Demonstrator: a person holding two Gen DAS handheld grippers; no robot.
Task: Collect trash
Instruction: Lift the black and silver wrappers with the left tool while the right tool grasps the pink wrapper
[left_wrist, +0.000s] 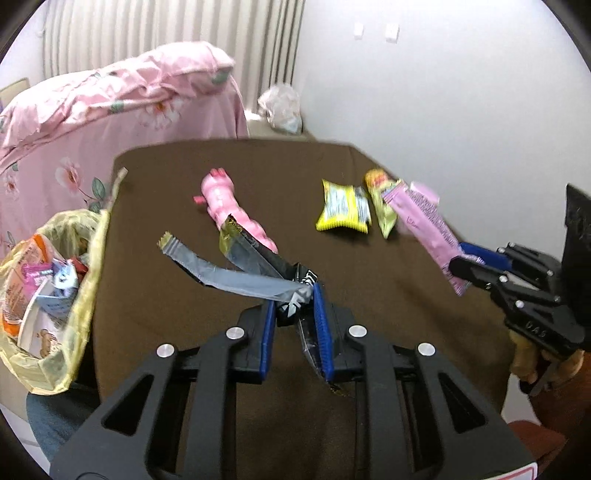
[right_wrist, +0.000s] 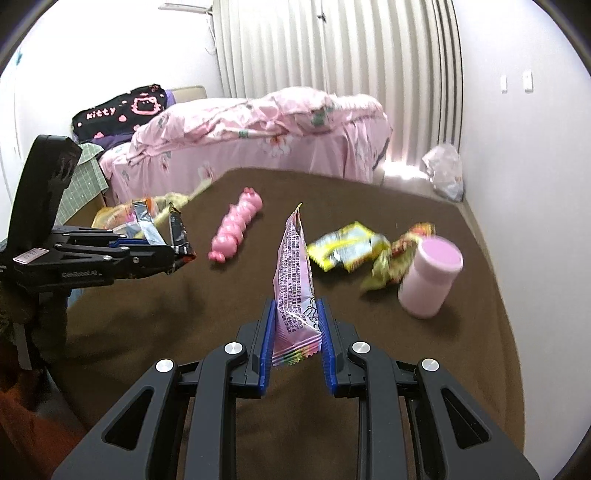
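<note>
A torn black and silver wrapper (left_wrist: 258, 273) is clamped between the jaws of the left gripper (left_wrist: 293, 314). A pink wrapper (right_wrist: 295, 273) is pinched upright by the right gripper (right_wrist: 297, 325). Beyond the jaws, a yellow packet (left_wrist: 345, 206) is lying on the brown table (left_wrist: 369, 280). A lined bin (left_wrist: 48, 299) is seen left of the left jaws.

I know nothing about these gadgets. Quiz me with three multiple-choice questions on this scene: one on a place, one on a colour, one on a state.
1. Where is the trash bag?
A. at the table's left edge
B. on the bed
C. beside the bottle

2. What colour is the bottle?
A. green
B. pink
C. black

3. What does the right gripper hold?
A. nothing
B. the pig toy
C. a pink wrapper

Answers: 1 A, left view shows it hanging there. 2 B, pink cap and body. 3 C, wrapper stands between its fingers.
</note>
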